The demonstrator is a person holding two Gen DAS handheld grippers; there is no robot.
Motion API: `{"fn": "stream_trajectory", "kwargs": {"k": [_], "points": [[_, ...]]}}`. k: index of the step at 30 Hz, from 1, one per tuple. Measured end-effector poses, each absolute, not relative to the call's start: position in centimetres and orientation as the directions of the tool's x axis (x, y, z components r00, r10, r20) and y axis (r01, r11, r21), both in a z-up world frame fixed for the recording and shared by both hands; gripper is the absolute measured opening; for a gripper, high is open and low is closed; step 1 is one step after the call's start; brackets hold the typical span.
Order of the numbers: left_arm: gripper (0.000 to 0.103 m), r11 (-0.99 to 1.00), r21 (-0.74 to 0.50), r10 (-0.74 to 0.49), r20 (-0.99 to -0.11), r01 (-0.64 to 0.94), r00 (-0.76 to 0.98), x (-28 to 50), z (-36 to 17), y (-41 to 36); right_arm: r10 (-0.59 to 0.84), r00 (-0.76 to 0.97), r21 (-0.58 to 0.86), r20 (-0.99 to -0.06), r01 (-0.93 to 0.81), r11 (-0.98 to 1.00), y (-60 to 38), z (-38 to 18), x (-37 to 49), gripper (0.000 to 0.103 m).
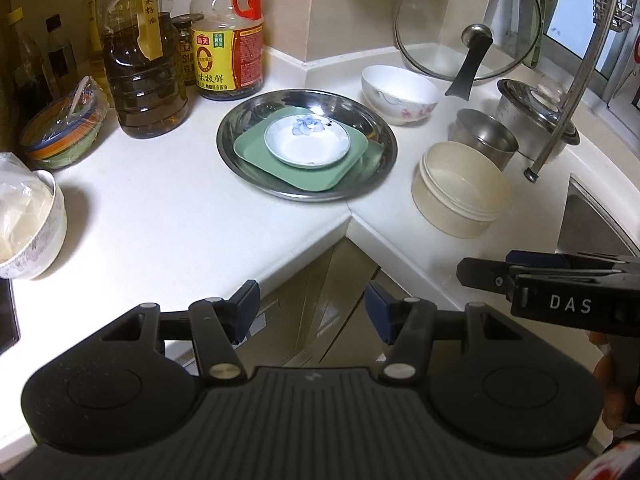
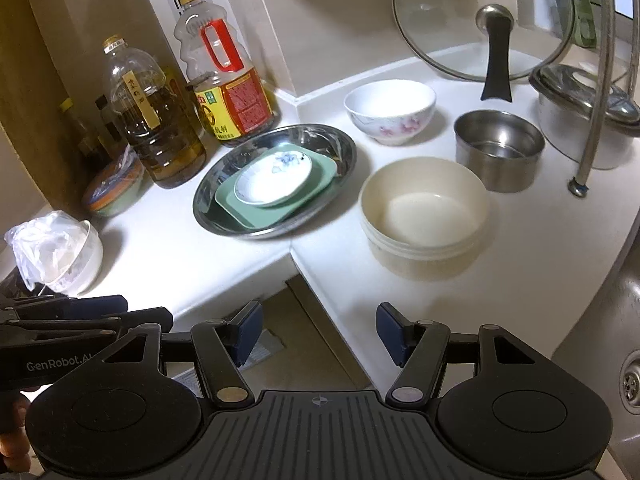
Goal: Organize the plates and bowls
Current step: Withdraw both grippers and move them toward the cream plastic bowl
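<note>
A steel round plate (image 1: 256,120) (image 2: 344,148) sits at the counter's inner corner. On it lies a green square plate (image 1: 256,152) (image 2: 328,168), and on that a small white saucer (image 1: 307,142) (image 2: 272,182). A white flowered bowl (image 1: 400,94) (image 2: 390,112), a cream bowl (image 1: 460,188) (image 2: 424,216) and a steel cup (image 1: 482,136) (image 2: 500,148) stand to the right. My left gripper (image 1: 312,312) and my right gripper (image 2: 320,332) are open and empty, held in front of the counter edge. The right gripper (image 1: 480,272) also shows in the left wrist view.
Oil and sauce bottles (image 1: 144,68) (image 2: 228,92) line the back left. A striped bowl (image 1: 60,132) and a bagged white bowl (image 1: 28,224) (image 2: 60,256) stand at the left. A glass lid (image 1: 468,24), a lidded pot (image 1: 536,116) and a faucet (image 2: 596,92) stand near the sink (image 2: 624,340).
</note>
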State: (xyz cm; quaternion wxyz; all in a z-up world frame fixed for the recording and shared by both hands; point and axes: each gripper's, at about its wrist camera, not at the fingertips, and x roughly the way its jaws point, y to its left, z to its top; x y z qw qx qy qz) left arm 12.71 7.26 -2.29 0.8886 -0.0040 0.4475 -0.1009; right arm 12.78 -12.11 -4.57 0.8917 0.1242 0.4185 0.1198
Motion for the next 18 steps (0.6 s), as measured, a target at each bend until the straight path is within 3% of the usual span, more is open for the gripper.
{"fn": "stream_trajectory", "kwargs": {"k": [18], "points": [[0.056, 0.982, -0.082, -0.166, -0.801, 0.17, 0.575, 9.6, -2.0, 2.5, 0.306, 0.593, 0.304, -0.745, -0.108, 0.947, -16.5, -5.2, 9.7, 0.071]]}}
